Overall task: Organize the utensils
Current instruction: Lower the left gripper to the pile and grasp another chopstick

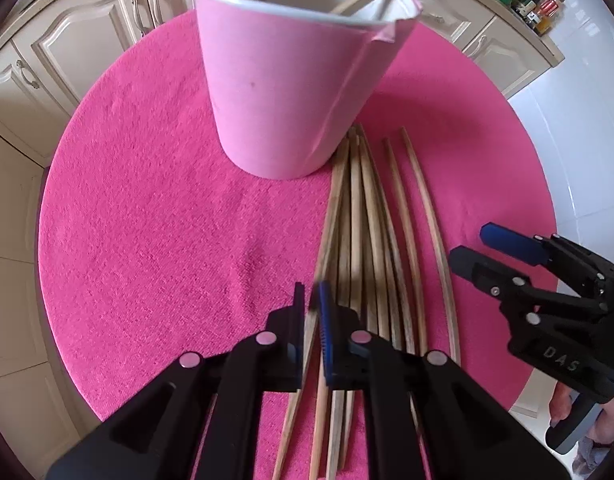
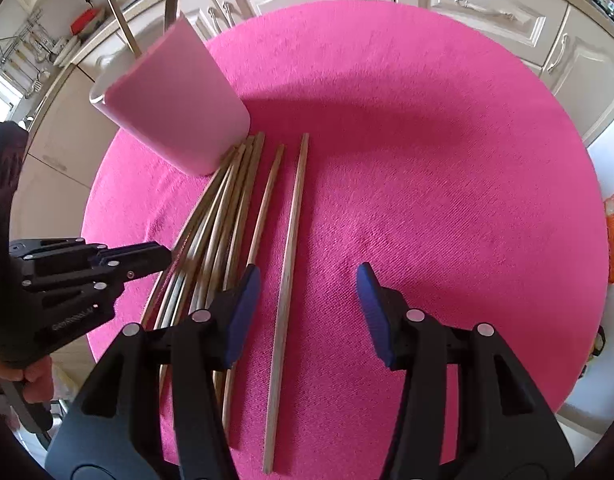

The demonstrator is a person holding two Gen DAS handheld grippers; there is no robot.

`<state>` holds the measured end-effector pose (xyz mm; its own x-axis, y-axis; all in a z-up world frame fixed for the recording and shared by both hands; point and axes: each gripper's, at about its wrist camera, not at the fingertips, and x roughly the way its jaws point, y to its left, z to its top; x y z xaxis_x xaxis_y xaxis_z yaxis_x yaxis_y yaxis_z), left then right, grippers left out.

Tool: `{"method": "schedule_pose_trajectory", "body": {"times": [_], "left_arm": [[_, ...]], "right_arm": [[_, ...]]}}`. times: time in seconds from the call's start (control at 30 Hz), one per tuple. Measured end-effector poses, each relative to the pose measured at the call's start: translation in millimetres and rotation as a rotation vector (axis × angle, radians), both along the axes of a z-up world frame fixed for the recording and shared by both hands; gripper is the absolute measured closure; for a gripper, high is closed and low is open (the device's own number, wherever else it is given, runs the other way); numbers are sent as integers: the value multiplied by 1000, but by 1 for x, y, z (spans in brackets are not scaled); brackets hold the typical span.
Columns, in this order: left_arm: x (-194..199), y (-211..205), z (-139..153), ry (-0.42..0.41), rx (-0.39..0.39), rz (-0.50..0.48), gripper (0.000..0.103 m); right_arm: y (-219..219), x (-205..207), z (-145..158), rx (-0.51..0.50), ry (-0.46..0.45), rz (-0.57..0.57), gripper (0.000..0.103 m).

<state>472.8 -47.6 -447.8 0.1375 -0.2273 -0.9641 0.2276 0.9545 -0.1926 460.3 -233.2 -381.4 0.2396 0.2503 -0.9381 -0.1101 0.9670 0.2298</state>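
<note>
Left tool [image 1: 311,304] was closed down on one chopstick [image 1: 307,344] at the left edge of the bundle of chopsticks [image 1: 367,240], probably to lift it into the pink cup [image 1: 291,92]. Bundle lay on the pink-covered desk [image 1: 147,220], tips against the cup base. Right tool [image 2: 307,300] stood half open, holding nothing, straddling the outermost stick [image 2: 285,300], likely lining up its own pick.
</note>
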Motion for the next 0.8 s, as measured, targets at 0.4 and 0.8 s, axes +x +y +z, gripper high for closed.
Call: {"method": "schedule_pose_trajectory", "body": {"times": [0.4,0.8], "left_arm": [[27,6,1,32,56,-24,96],[41,-15,-8,61,97,-152,95]], "right_arm": [[13,10,-11,-35,79,15,66],[20,20,-10,-62,112,20,68]]}}
